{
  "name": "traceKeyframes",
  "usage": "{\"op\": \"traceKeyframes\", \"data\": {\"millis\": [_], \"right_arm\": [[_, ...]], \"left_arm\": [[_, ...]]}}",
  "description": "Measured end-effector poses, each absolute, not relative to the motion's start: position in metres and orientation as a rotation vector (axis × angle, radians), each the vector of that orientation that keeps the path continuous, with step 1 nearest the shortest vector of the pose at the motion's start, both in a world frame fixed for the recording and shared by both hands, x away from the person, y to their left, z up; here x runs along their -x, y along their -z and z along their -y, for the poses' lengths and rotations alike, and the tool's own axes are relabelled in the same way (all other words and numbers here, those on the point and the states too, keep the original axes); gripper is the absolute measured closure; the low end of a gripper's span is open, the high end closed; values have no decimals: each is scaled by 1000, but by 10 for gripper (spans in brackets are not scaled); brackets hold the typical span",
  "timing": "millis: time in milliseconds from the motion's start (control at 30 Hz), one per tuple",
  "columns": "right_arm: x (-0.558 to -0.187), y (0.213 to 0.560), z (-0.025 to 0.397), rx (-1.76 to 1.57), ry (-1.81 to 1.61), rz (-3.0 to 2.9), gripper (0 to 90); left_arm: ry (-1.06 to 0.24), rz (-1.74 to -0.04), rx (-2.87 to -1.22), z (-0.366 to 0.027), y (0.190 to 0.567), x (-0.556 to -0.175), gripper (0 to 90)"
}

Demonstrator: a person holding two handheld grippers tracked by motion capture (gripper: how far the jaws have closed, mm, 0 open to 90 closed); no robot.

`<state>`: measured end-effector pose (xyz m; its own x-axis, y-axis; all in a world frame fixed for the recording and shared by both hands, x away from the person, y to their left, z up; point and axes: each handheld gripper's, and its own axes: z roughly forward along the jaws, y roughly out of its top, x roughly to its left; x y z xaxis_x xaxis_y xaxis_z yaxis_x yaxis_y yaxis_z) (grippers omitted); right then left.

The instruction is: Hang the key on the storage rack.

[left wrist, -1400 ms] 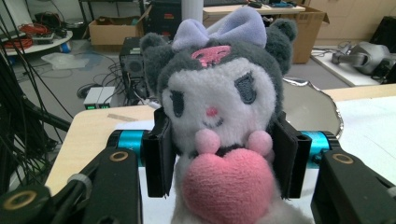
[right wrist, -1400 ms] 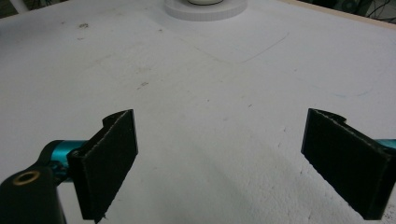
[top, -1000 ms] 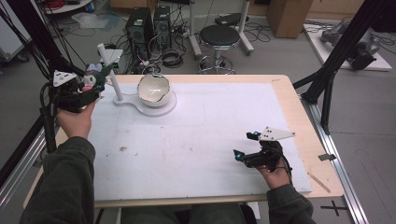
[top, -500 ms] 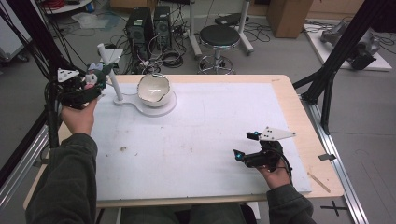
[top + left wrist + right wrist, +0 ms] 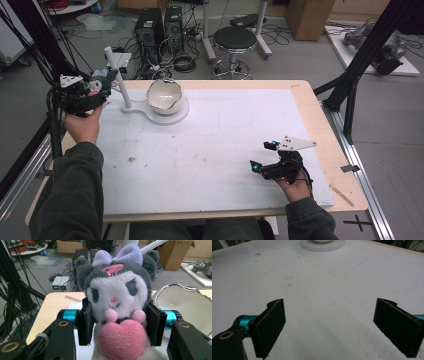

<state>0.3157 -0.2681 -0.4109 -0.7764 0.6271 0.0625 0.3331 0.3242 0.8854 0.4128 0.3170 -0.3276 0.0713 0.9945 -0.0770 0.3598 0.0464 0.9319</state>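
High view puts the white table mat [image 5: 210, 145] under both claws. Just right of the left gripper [image 5: 102, 86] stands an eggshell-shaped bowl [image 5: 164, 95] on its white stand [image 5: 150, 112], likely the drop spot. That claw's jaws are closed on the plush toy [image 5: 117, 302], squeezing its sides so it stays upright, raised beside the mat's far-left corner. Resting idle on the mat, the right gripper [image 5: 332, 325] is spread wide, nothing between its jaws.
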Motion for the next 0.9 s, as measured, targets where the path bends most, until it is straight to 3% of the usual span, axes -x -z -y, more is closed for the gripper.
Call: {"op": "traceKeyframes", "data": {"millis": [667, 900], "right_arm": [[-316, 411, 267, -859, -1427, -2302, 96], [-316, 411, 267, -860, -1426, -2301, 96]], "left_arm": [[-863, -1443, -1497, -323, 359, -400, 479], [-878, -1430, -1580, -319, 369, -398, 472]]}}
